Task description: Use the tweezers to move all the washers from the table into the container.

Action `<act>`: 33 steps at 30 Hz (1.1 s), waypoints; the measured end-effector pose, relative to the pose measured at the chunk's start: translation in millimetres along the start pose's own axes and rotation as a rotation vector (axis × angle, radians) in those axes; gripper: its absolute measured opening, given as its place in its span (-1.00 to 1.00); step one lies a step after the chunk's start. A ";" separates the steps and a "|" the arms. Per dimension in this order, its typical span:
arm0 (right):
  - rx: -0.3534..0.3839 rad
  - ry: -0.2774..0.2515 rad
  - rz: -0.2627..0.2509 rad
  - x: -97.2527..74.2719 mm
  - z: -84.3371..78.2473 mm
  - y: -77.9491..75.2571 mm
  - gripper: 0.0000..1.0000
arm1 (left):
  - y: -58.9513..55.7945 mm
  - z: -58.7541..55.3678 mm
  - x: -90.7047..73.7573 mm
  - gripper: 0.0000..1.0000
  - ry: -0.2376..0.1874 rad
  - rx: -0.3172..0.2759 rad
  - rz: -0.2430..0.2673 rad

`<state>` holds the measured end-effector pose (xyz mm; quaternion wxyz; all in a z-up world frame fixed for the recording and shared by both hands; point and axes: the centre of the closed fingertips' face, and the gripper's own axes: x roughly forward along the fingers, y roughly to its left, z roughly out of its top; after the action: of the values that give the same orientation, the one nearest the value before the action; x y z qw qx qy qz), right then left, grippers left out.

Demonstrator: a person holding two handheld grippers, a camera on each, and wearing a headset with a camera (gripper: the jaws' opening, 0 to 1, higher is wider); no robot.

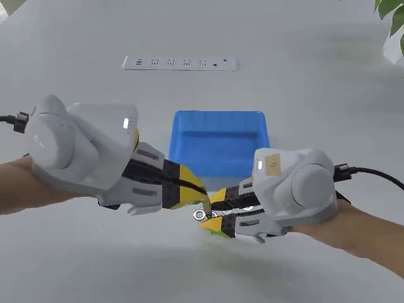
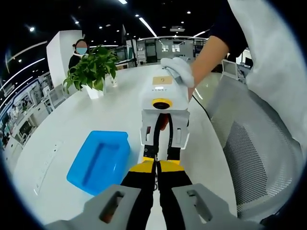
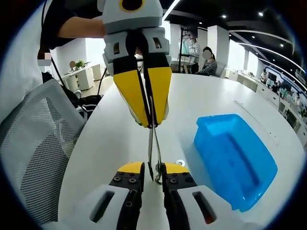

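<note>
While tweezers span both jaws, a washer lies near the container.

In the head view, the left gripper and right gripper cover the near edge of the blue container, and a washer by their jaws shows only partly. The markings on the power strip are too small to read. A plant is cut off at the corner. In the right gripper view, the tips of the tweezers vanish between the jaws.
</note>
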<state>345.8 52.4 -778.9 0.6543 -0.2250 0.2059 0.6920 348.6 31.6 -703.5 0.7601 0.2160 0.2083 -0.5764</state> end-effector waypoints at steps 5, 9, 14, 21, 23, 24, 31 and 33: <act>-0.007 0.009 -0.007 -0.3 -0.6 -2.2 -0.76 | 1.6 1.4 3.0 -0.91 0.008 0.010 -0.002; -0.037 0.018 -0.004 -1.4 -2.1 0.2 -0.80 | -1.6 3.2 5.6 -0.91 0.005 0.005 -0.014; -0.055 0.021 -0.014 -2.2 -2.4 0.5 -0.81 | -3.9 4.5 7.5 -0.91 0.010 0.014 -0.011; -0.070 0.029 -0.023 -1.6 -2.0 1.0 -0.81 | -6.4 3.8 5.3 -0.90 0.005 -0.009 0.002; -0.073 0.029 -0.023 -1.7 -2.0 1.3 -0.81 | -6.7 4.1 5.2 -0.90 0.001 -0.028 0.005; -0.075 0.031 -0.027 -1.8 -1.9 1.0 -0.81 | -6.9 4.1 5.1 -0.90 0.000 -0.024 0.011; -0.057 0.030 -0.037 -3.9 -2.0 -0.5 -0.81 | -2.3 8.1 2.5 -0.77 -0.023 -0.085 0.037; -0.051 0.026 -0.043 -4.7 -1.2 -1.5 -0.81 | -0.8 7.2 1.9 -0.68 -0.018 -0.084 0.043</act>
<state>347.5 48.0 -777.2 0.6602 -0.2552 0.1918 0.6799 348.8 25.8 -698.8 0.7826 0.1832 0.2205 -0.5526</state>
